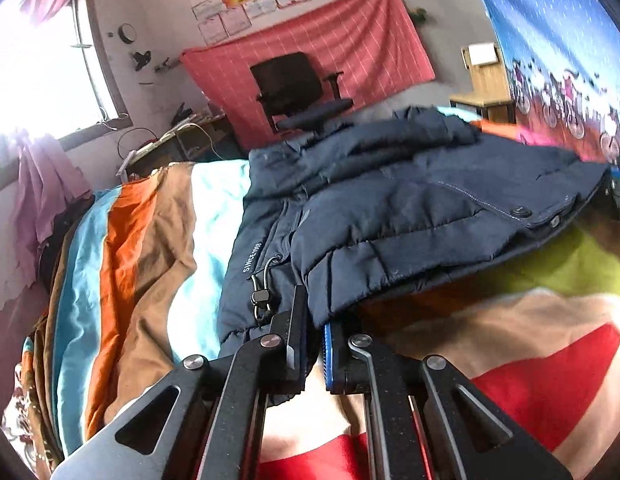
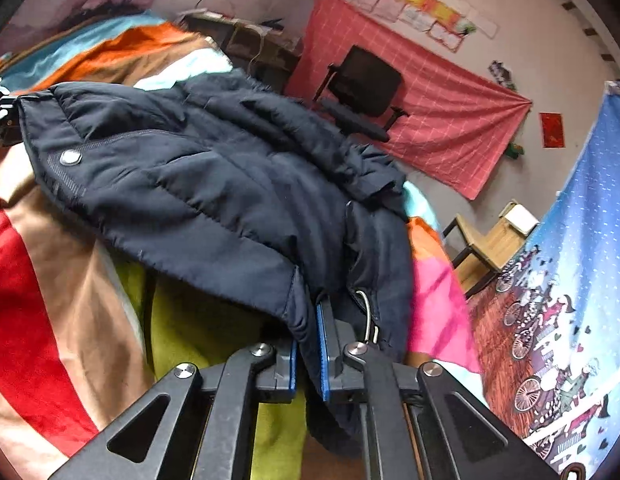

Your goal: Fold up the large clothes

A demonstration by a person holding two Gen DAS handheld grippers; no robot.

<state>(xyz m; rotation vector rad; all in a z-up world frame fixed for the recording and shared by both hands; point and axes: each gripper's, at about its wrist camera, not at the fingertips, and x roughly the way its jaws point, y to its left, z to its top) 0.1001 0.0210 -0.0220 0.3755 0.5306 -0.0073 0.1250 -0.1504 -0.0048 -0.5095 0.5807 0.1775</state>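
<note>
Both my grippers pinch the jacket's hem over the striped bedspread.

My left gripper (image 1: 312,344) is clamped on the navy jacket (image 1: 390,208) next to its drawcord toggle (image 1: 261,296); my right gripper (image 2: 307,354) grips another bit of hem, fabric bunched between the blue pads (image 2: 322,352). Jacket lies folded on the bedspread (image 1: 149,248), snap button (image 2: 70,157) on top. Office chair (image 1: 297,88) and pink wall cloth (image 1: 310,52) behind.

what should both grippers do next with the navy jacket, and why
Probably carry the gripped edge forward over the jacket and lay it down. The left gripper and right gripper each have their jaws shut on its near edge, which is lifted off the striped bedspread, so the fold looks half done.
</note>
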